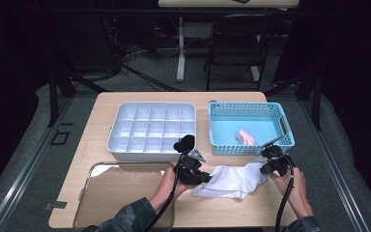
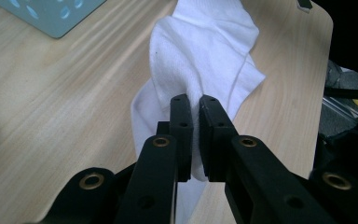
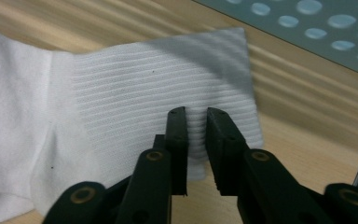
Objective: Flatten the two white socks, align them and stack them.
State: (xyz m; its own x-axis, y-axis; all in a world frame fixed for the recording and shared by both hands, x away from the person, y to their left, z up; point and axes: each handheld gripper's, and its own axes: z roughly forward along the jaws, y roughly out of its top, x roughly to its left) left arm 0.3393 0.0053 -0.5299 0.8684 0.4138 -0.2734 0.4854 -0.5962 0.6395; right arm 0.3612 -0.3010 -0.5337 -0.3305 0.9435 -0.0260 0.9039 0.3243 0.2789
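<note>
Both grippers are clamped on the white sock (image 1: 234, 180), which lies on the table (image 1: 101, 104) before the blue basket (image 1: 281, 121). Left gripper (image 1: 206, 177) pinches one end, right gripper (image 1: 265, 166) the ribbed cuff; the sock's length runs between them.

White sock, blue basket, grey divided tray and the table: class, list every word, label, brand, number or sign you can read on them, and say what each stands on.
No readable text in any view.
white sock: plain fabric with ribbed cuff, no print or label.
blue basket: round holes, no lettering.
grey divided tray: blank.
table: bare wood grain, no sign.
</note>
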